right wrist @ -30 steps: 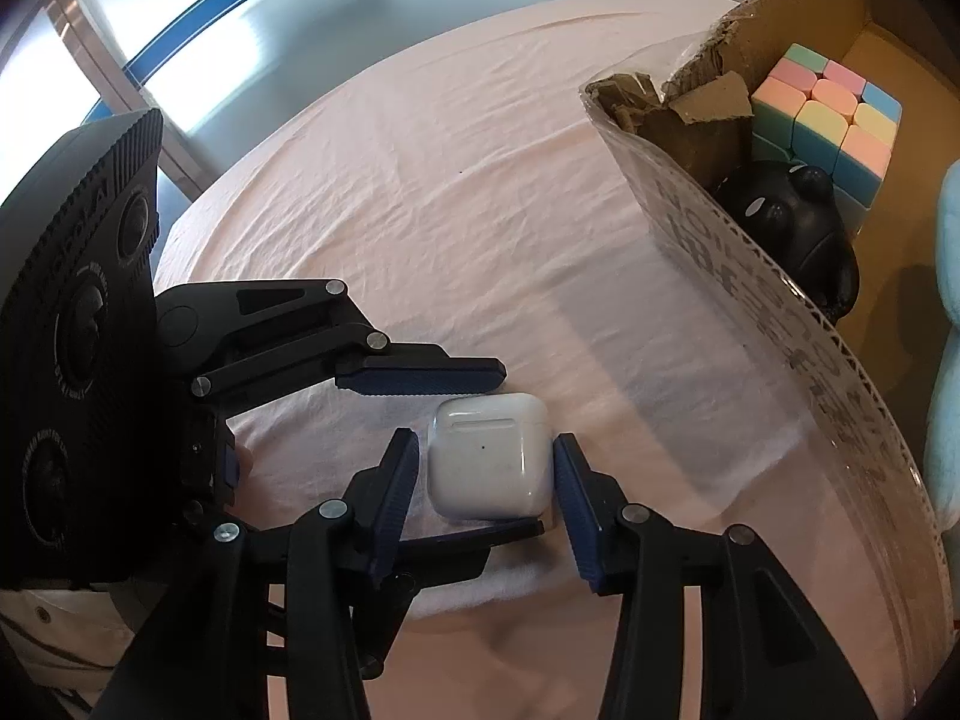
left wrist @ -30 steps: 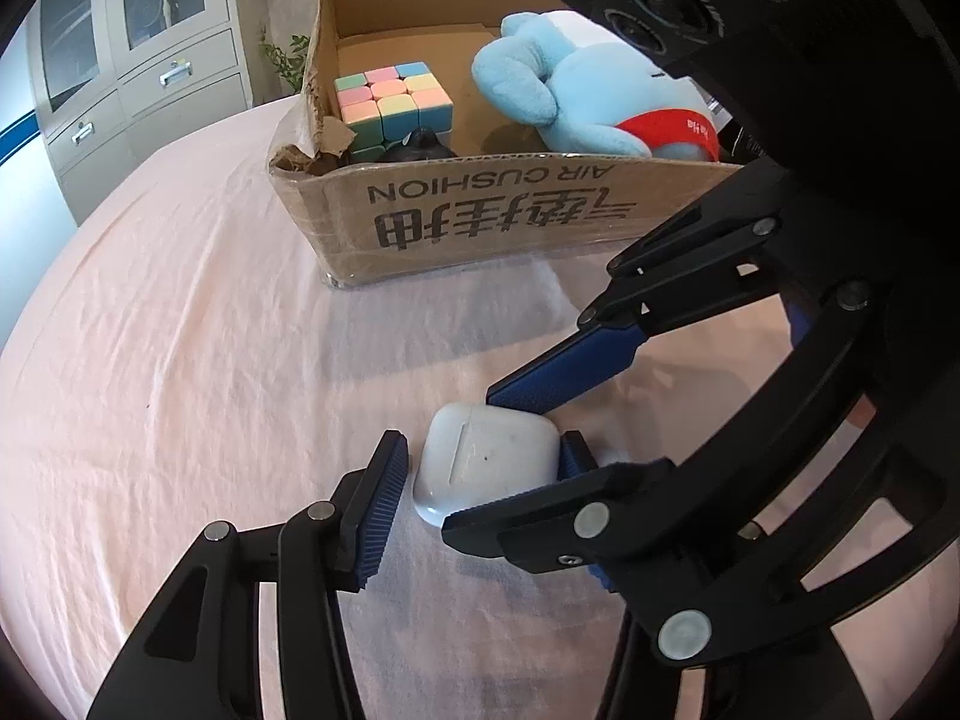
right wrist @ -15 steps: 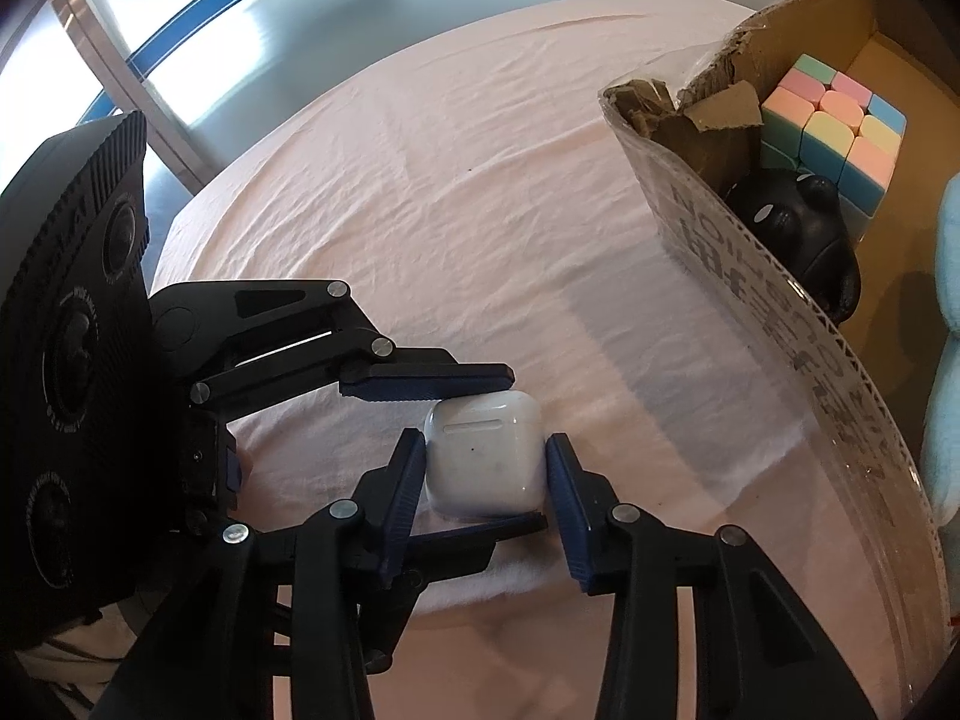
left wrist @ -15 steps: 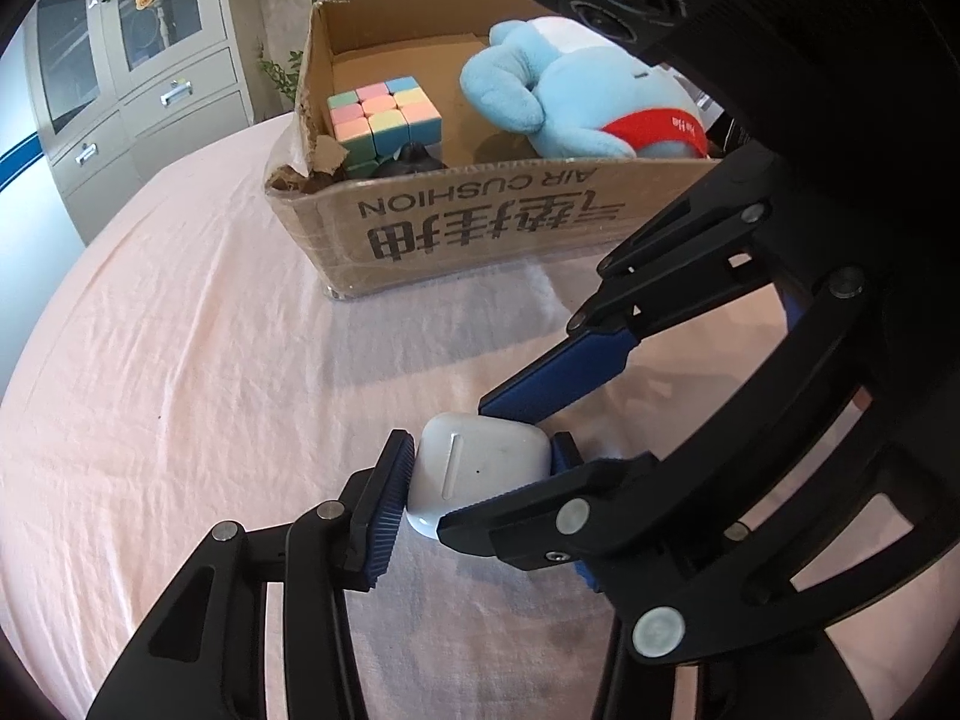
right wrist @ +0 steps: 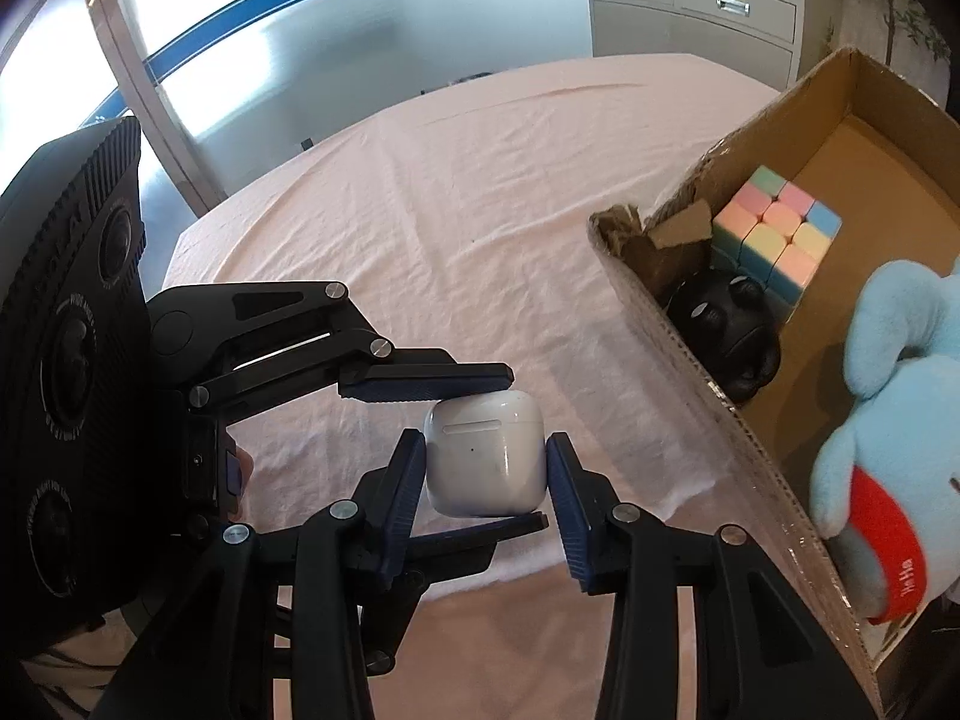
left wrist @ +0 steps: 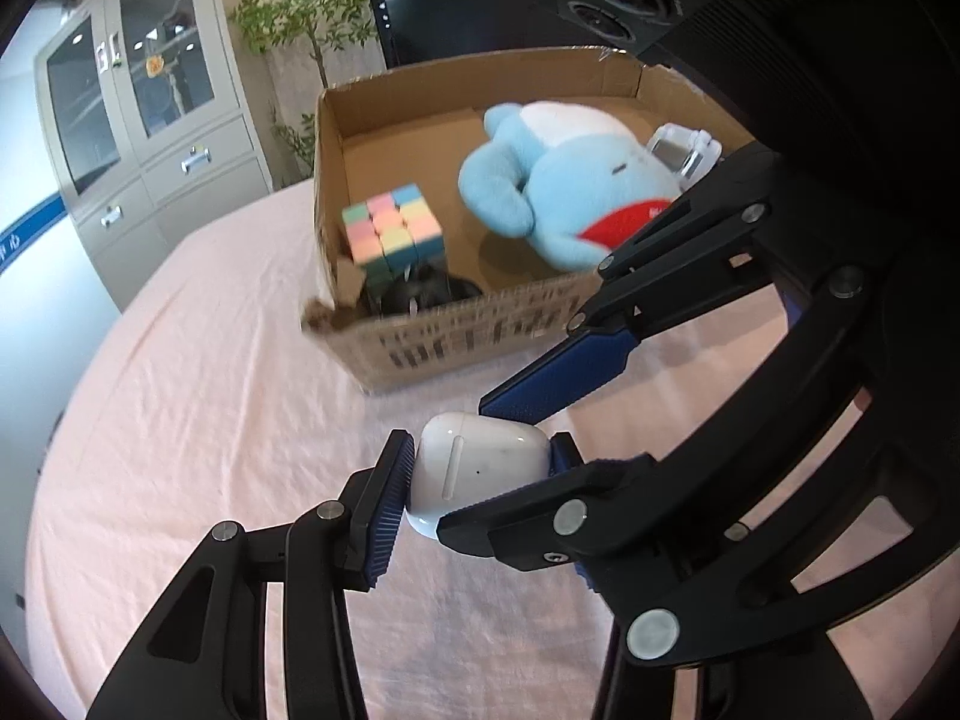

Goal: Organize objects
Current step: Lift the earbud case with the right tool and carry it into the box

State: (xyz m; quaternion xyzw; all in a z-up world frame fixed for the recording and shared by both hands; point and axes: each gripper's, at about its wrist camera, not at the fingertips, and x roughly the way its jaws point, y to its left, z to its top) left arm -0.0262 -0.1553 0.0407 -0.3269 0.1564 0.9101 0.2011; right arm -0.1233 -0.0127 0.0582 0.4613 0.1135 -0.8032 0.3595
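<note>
A white earbud case hangs a little above the pink tablecloth, gripped from two sides at once. My left gripper is shut on its flanks, and my right gripper is shut on it crosswise. Each gripper shows in the other's view: the right gripper from the right, the left gripper from the left. The cardboard box stands just beyond, apart from the case.
The box holds a pastel puzzle cube, a blue plush toy, a black round object and a small white item. Behind the table are grey cabinets, a plant and a dark screen.
Both grippers closed onto the earbud case and raised it off the cloth. Both views have tilted upward, showing more of the box's inside and the room.
</note>
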